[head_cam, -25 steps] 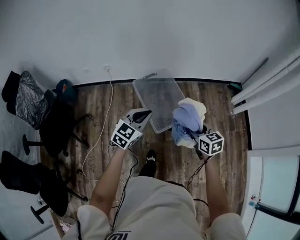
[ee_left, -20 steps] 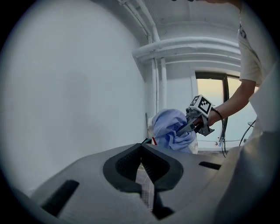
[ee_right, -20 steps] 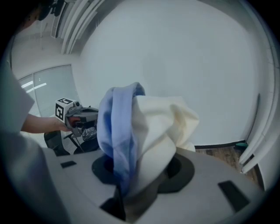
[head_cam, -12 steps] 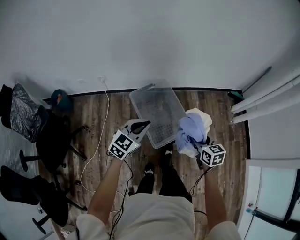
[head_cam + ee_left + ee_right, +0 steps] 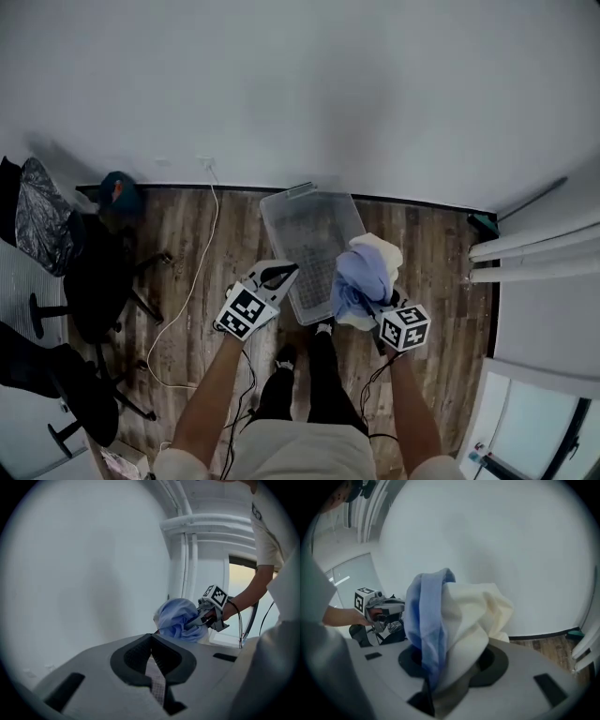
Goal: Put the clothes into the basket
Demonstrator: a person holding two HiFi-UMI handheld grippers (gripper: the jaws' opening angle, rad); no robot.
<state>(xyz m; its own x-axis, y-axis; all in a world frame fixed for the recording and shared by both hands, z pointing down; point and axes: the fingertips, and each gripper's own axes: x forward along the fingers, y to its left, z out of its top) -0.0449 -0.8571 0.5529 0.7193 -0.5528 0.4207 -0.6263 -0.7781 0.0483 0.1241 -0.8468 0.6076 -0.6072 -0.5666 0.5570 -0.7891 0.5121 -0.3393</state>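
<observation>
A clear plastic basket stands on the wood floor against the wall. My right gripper is shut on a bundle of clothes, a light blue garment wrapped with a cream one. The bundle hangs at the basket's near right corner and hides the jaws. In the left gripper view the same bundle shows beside the right gripper. My left gripper hovers by the basket's near left edge, shut, its tips meeting with nothing between them.
Black office chairs stand at the left, with a dark bag by the wall. A white cable runs from the wall across the floor. White pipes lie at the right. The person's feet are near the basket.
The person has stepped closer to the basket. The right gripper has carried the bundle leftward to the basket's near right corner. The left gripper stays shut beside the basket.
</observation>
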